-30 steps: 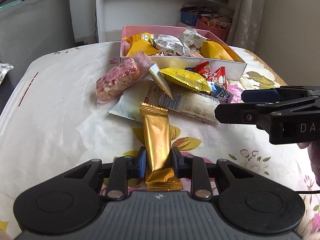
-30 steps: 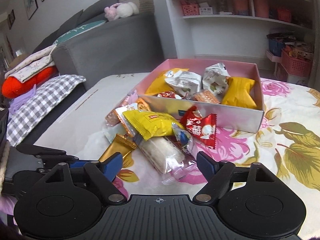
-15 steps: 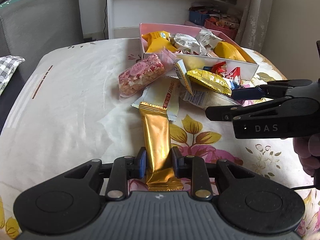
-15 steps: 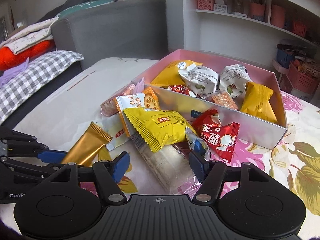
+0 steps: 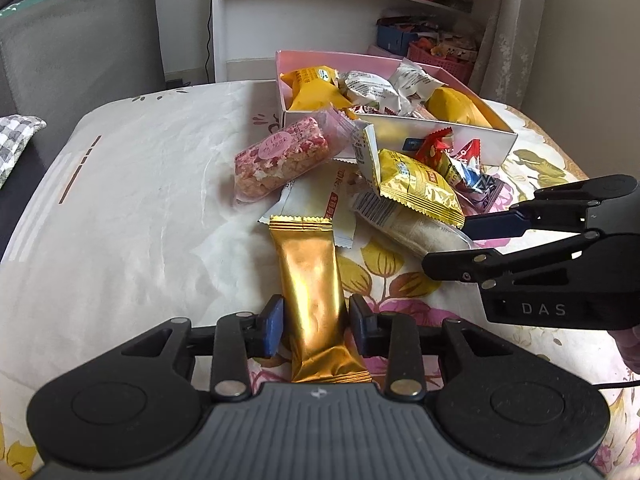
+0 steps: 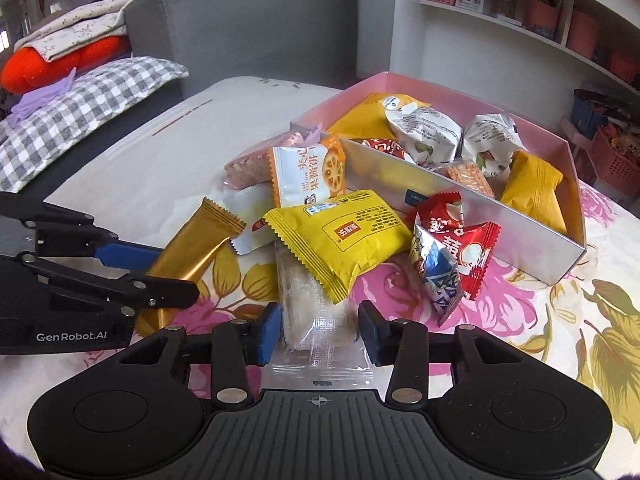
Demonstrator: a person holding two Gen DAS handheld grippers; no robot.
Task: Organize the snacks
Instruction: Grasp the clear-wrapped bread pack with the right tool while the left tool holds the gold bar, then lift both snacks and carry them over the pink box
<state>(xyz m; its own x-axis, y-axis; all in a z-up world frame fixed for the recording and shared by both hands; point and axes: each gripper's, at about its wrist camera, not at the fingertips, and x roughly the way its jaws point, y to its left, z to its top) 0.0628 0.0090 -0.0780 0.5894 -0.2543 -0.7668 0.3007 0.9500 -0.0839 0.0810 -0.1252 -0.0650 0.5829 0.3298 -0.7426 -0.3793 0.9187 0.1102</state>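
A pink box point(image 5: 460, 142) point(image 6: 560, 256) holds several wrapped snacks. More snacks lie piled in front of it on the flowered cloth. My left gripper point(image 5: 316, 322) point(image 6: 152, 276) is shut on a gold bar point(image 5: 314, 280) point(image 6: 192, 252) near its lower end. My right gripper point(image 6: 318, 334) point(image 5: 452, 246) straddles a clear-wrapped pale cake point(image 6: 316, 312) point(image 5: 412, 228), its jaws close on both sides with small gaps. A yellow packet point(image 6: 344, 236) point(image 5: 416, 188) lies on that cake. A pink crispy bar point(image 5: 280, 156) lies left of the pile.
Red candies point(image 6: 460, 236) and a blue-silver one point(image 6: 438, 276) lie by the box wall. A grey sofa point(image 6: 248, 36) with a checked pillow point(image 6: 76, 100) stands beyond the bed. White shelves point(image 5: 320, 20) stand behind the box.
My right gripper has moved in toward the pile and narrowed around the clear-wrapped cake. My left gripper has kept its hold on the gold bar and drawn back slightly.
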